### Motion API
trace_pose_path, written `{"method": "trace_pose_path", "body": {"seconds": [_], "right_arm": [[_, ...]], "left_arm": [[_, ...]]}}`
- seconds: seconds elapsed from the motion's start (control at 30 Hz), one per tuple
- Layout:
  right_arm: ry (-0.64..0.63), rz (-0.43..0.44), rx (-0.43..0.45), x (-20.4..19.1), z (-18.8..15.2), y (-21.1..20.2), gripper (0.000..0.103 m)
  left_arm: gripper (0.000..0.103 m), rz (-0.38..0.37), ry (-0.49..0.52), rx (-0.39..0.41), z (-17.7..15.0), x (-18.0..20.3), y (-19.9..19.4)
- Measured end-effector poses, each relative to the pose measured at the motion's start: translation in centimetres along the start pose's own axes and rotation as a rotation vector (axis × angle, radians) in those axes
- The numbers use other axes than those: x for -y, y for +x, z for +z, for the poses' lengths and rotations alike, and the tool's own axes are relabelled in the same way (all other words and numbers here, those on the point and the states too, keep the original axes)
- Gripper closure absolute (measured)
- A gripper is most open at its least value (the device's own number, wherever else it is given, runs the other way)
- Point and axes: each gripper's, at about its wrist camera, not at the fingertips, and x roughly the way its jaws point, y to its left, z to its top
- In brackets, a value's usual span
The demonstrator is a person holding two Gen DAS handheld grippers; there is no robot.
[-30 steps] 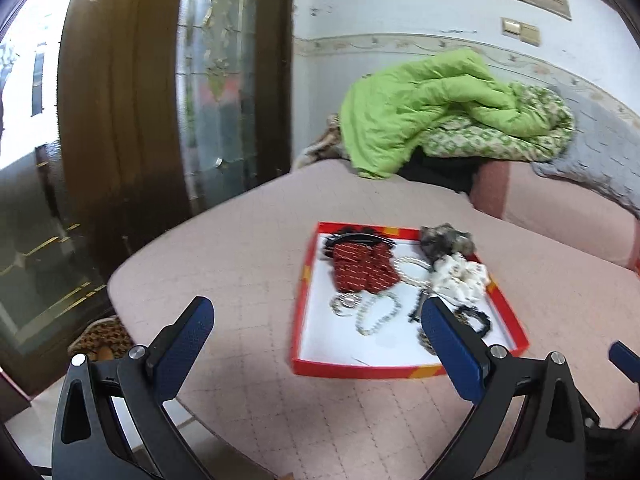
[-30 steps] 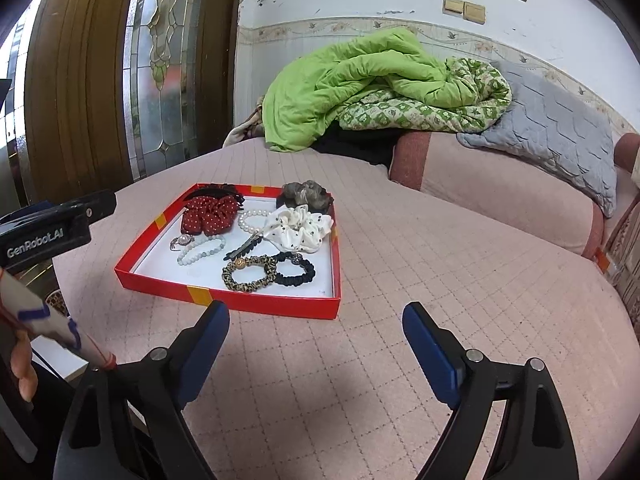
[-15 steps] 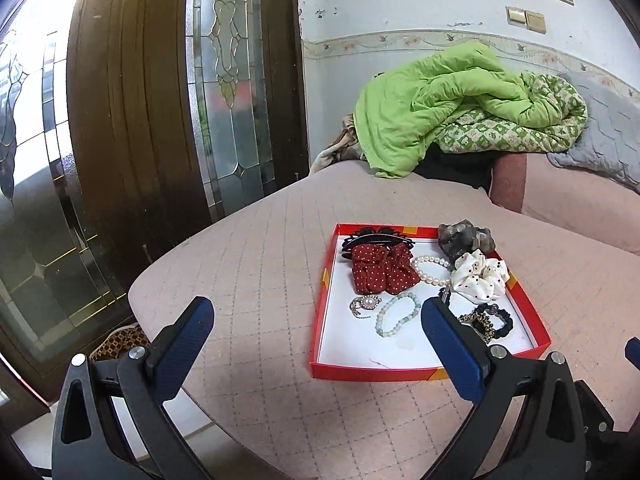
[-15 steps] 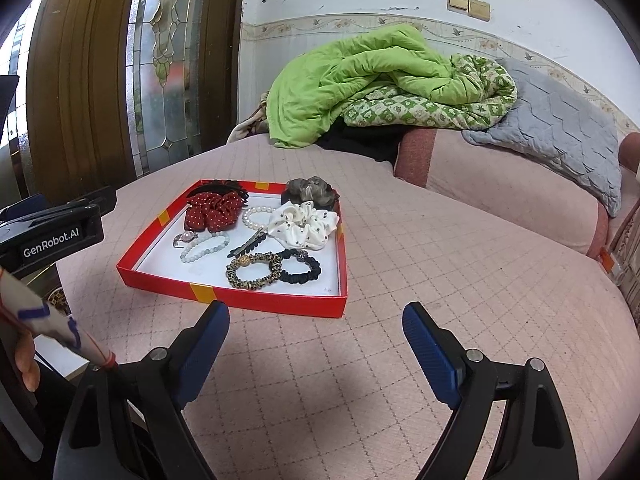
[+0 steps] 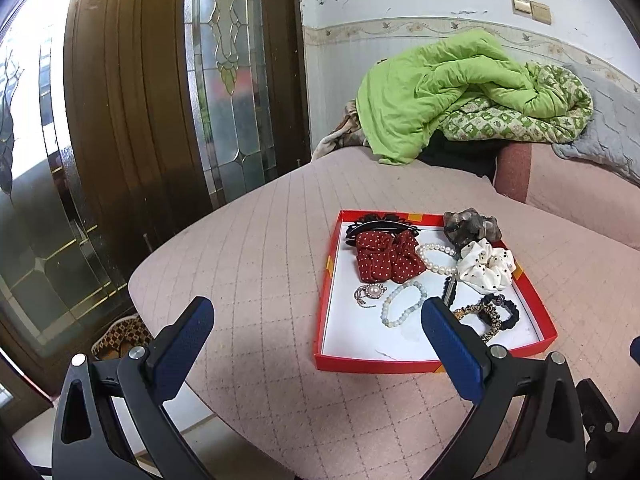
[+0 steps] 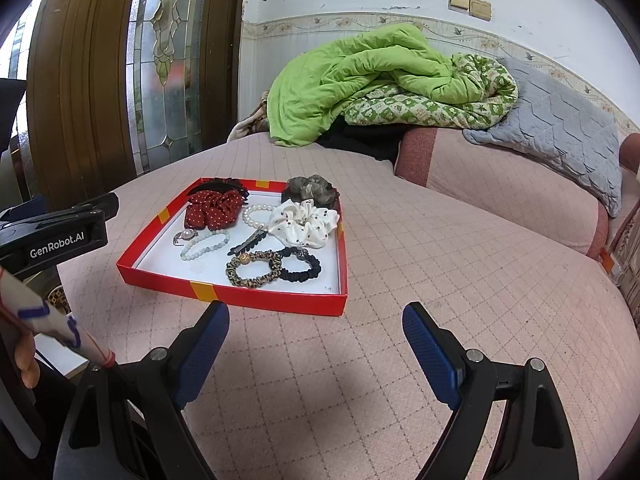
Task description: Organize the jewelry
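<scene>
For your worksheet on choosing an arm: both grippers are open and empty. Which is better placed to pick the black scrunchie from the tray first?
Probably right. The right gripper faces the tray edge nearest the black scrunchie. From the left gripper, the scrunchie lies across the tray, at its far right.

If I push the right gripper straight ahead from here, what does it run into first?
Probably the near wall of the red tray, ahead and slightly left of the open right gripper; only bare pink quilted cover lies before it. Depth is uncertain.
</scene>
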Motion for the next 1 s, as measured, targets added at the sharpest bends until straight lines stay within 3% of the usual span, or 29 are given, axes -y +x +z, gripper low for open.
{"method": "trace_pose_path", "body": {"seconds": [0.87, 1.0], "right_arm": [[-0.008, 0.0, -0.004, -0.1, -0.3, 0.1, 0.012], [0.033, 0.009, -0.014, 1.2, -0.5, 0.0, 0.012]], "left_arm": [[0.0, 0.008, -0.012, -0.006, 0.2, -0.3, 0.5], [0.0, 0.013, 0.075, -0.043, 0.0, 1.5, 0.7]]}}
